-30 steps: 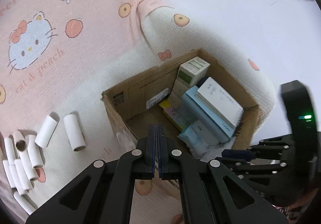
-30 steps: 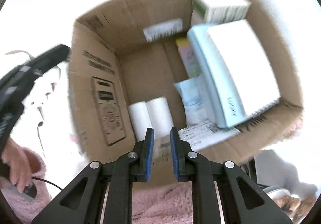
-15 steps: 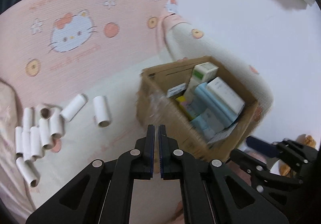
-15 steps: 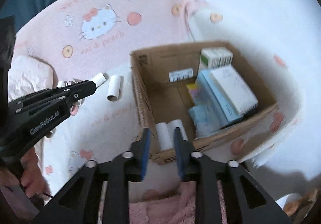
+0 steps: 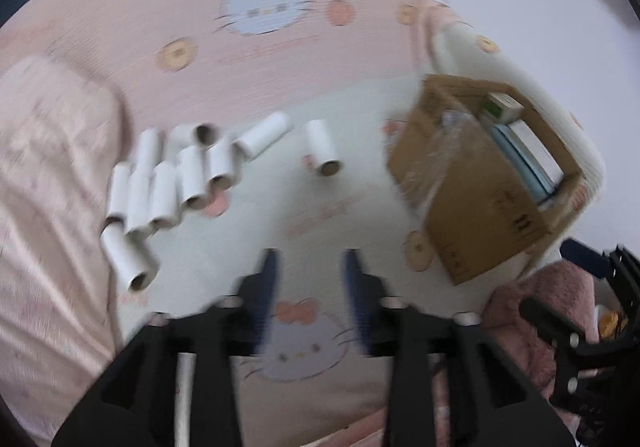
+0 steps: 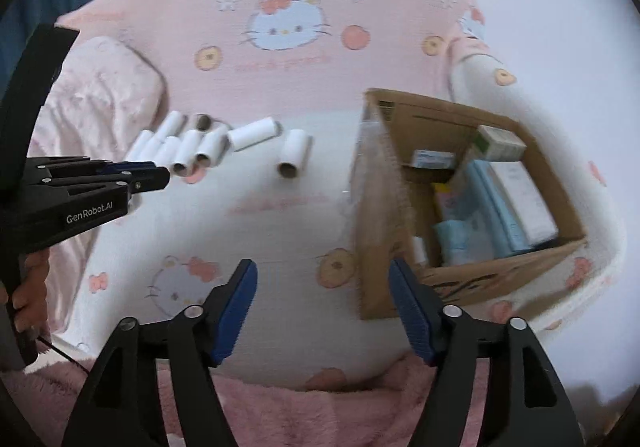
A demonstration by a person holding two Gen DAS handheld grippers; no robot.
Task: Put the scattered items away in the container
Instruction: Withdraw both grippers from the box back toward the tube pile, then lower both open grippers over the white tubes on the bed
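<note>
Hovering my left gripper (image 5: 310, 279) and right gripper (image 6: 322, 309), both empty with jaws apart, over a pink cartoon-cat bedsheet (image 6: 280, 215); paper tubes (image 5: 180, 175) ahead-left, cardboard box (image 6: 472, 287) ahead-right.

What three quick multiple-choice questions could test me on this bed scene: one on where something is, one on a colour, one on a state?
1. Where do the loose paper tubes lie relative to the cardboard box?
A. To its left, on the blanket
B. Inside it
C. On top of it

2. What colour are the right hand-held gripper pads?
A. Red
B. Blue
C. Yellow

3. What state is the right hand-held gripper in?
A. Shut on a tube
B. Open, holding nothing
C. Shut, empty

Answers: 1 A, the tubes sit on the blanket left of the box. 2 B, both pads show blue. 3 B, its fingers stand wide apart with only blanket between.
</note>
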